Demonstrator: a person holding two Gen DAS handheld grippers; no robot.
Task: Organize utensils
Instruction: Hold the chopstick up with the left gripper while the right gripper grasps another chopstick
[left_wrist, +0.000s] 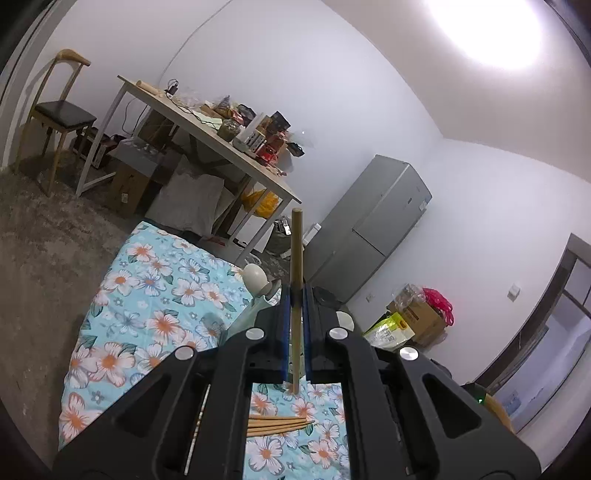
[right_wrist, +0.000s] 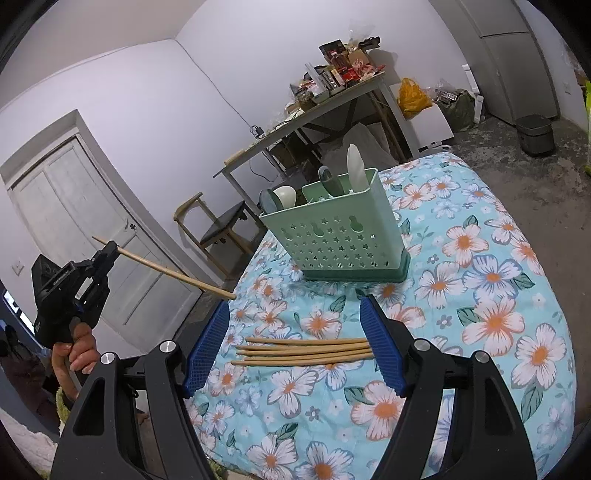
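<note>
My left hand-held gripper (right_wrist: 110, 248) pinches one chopstick (right_wrist: 173, 272) aloft; my right hand-held gripper (right_wrist: 295, 341) gapes above the chopstick pile (right_wrist: 303, 351)

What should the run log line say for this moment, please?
left gripper: shut on chopstick, lifted | right gripper: open above chopsticks on the floral cloth | utensil holder: spoons inside

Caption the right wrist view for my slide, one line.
Open right tool hovers over four chopsticks on a floral cloth; left tool holds another beside the green utensil holder.
</note>
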